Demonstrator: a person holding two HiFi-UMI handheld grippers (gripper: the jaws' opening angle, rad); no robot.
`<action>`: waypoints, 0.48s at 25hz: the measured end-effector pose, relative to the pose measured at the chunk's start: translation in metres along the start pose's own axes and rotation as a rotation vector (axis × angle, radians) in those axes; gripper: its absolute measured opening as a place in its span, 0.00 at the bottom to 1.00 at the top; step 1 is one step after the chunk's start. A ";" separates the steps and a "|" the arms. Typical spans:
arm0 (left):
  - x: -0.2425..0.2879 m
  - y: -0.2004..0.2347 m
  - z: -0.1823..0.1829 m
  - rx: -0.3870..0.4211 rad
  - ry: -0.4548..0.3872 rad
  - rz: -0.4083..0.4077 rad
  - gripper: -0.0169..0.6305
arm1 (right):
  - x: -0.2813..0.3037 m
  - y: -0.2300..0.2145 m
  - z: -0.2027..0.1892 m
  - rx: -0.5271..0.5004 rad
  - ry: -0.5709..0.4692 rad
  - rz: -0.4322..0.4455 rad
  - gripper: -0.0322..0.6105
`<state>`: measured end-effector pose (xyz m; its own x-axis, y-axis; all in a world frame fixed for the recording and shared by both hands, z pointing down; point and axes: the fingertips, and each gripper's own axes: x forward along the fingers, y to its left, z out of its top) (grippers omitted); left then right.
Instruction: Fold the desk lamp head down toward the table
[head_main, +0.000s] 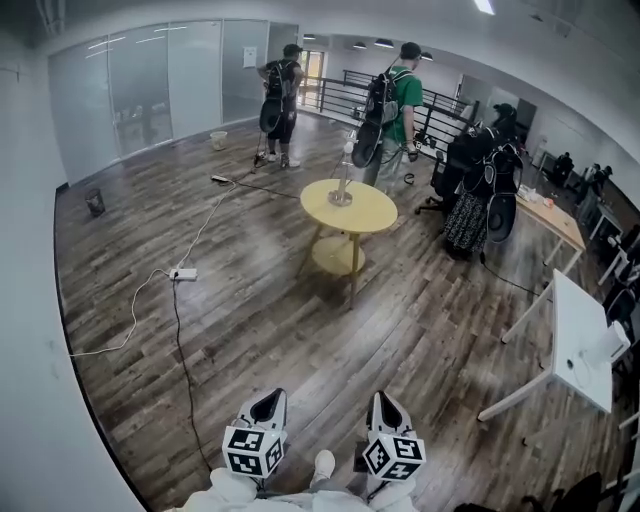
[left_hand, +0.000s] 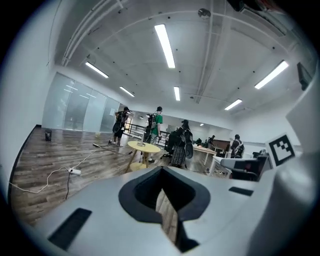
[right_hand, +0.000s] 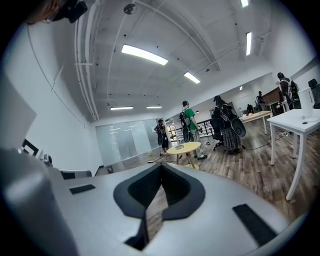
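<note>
One desk lamp (head_main: 343, 180) stands upright on table (head_main: 378, 214).

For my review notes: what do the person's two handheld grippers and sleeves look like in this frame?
The left gripper and right gripper match: pale grey shells, black-lined jaws forming a spade-shaped hollow, and black rectangular patches on top. Each carries a white cube with black square markers at its rear. No cables are visible on them. The sleeves are pale, whitish fabric.
</note>
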<state>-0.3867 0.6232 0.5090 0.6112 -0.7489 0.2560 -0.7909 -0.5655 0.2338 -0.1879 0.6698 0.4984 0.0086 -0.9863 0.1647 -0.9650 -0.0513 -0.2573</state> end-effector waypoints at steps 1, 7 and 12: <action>0.012 0.001 0.007 0.002 -0.010 0.014 0.02 | 0.012 -0.005 0.008 0.000 -0.004 0.009 0.07; 0.090 -0.010 0.040 0.000 -0.038 0.033 0.02 | 0.079 -0.049 0.044 -0.011 -0.004 0.048 0.07; 0.161 -0.028 0.064 0.007 -0.056 0.018 0.02 | 0.127 -0.100 0.070 -0.011 -0.011 0.040 0.07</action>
<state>-0.2678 0.4965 0.4834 0.5942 -0.7773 0.2069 -0.8022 -0.5538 0.2232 -0.0718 0.5387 0.4783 -0.0275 -0.9893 0.1434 -0.9675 -0.0097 -0.2526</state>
